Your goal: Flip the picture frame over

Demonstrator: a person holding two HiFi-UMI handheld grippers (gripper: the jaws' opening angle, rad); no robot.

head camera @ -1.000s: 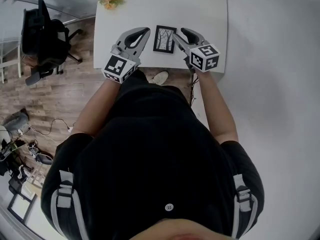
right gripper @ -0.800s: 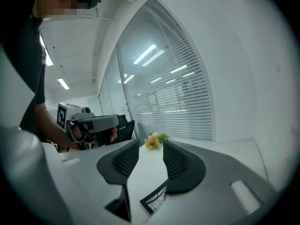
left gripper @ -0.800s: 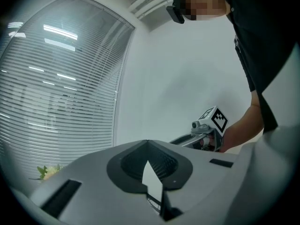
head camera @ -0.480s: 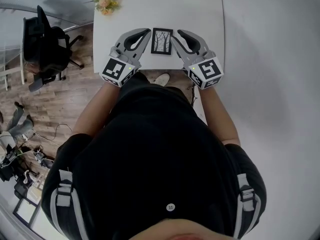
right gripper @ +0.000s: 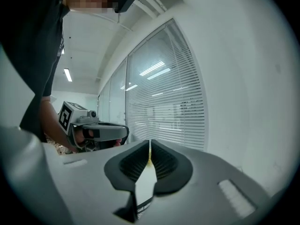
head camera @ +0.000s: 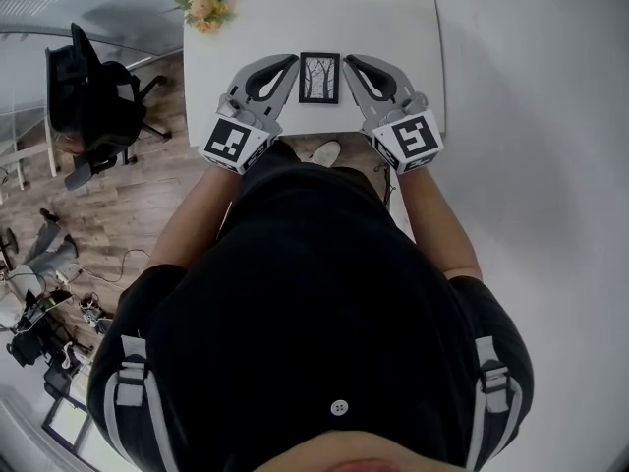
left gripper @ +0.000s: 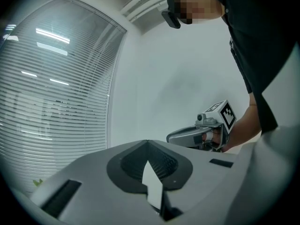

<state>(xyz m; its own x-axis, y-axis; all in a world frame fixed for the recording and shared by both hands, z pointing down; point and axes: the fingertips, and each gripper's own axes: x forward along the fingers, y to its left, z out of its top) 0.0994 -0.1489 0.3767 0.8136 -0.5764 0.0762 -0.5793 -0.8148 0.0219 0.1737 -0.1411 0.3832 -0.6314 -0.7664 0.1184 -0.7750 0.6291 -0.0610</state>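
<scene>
Overhead, the white table (head camera: 393, 8) lies under the frame. Left gripper (head camera: 292, 62) hovers just left of the frame, clenched on nothing; right gripper (head camera: 349, 62) hovers just right, jaws just closed, empty. Frame (head camera: 319, 77) lies picture-up. Flowers (head camera: 206, 0) sit well left of it

black picture frame (head camera: 319, 78), white table (head camera: 295, 18)

An office: at the upper left of the head view a black swivel office chair (head camera: 93, 96) stands on wood-plank flooring (head camera: 138, 205) beside a white desk (head camera: 393, 28). The gripper views show tall windows with slatted blinds (right gripper: 173, 111) and ceiling strip lights (right gripper: 68, 74).
</scene>
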